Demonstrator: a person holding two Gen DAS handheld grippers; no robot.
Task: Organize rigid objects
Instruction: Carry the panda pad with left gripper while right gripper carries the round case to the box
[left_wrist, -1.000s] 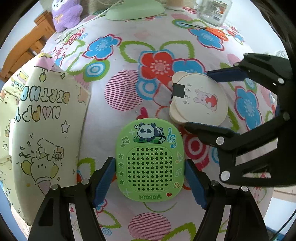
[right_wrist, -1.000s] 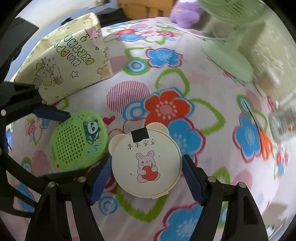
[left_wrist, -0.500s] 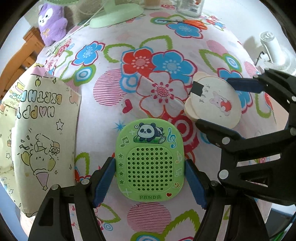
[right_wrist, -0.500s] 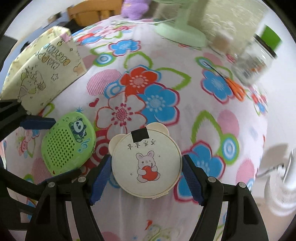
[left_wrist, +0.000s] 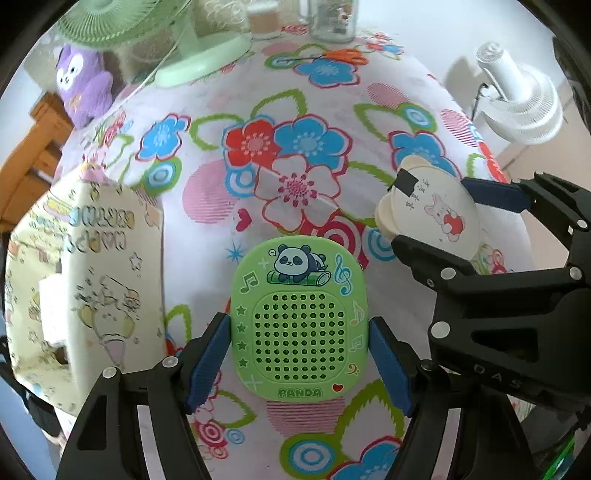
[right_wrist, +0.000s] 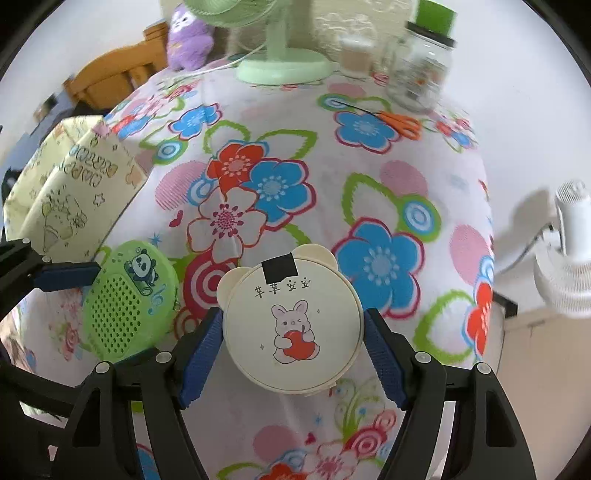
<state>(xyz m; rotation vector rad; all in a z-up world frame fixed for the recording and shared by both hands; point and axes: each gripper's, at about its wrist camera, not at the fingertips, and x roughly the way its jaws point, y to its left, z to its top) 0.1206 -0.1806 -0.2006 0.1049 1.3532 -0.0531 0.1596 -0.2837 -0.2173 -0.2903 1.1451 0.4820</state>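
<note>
— Both claws have pulled back toward the near desk edge since a second ago, each carrying its piece along; the birthday bag now sits farther off to the left.

— What does each hold?

— Left claw (left_wrist: 299, 363) is clamped on the green panda speaker (left_wrist: 298, 318), pads on both flanks. Right claw (right_wrist: 291, 354) grips the cream bunny case (right_wrist: 291, 323), just right of the speaker.

— Which step is this?

— Transport, I judge: both pieces look lifted above the floral tablecloth (right_wrist: 373, 206). Next likely comes a swing left toward the birthday bag (left_wrist: 92, 280), one piece at a time so the claws don't collide.

— And the room?

— Beyond the speaker, at the desk's far edge, stand a green fan (right_wrist: 284, 66), a glass jar (right_wrist: 421, 74) and orange scissors (right_wrist: 400, 123). A purple plush (left_wrist: 83, 83) sits far left, and a white fan (left_wrist: 517, 99) on the floor to the right.
</note>
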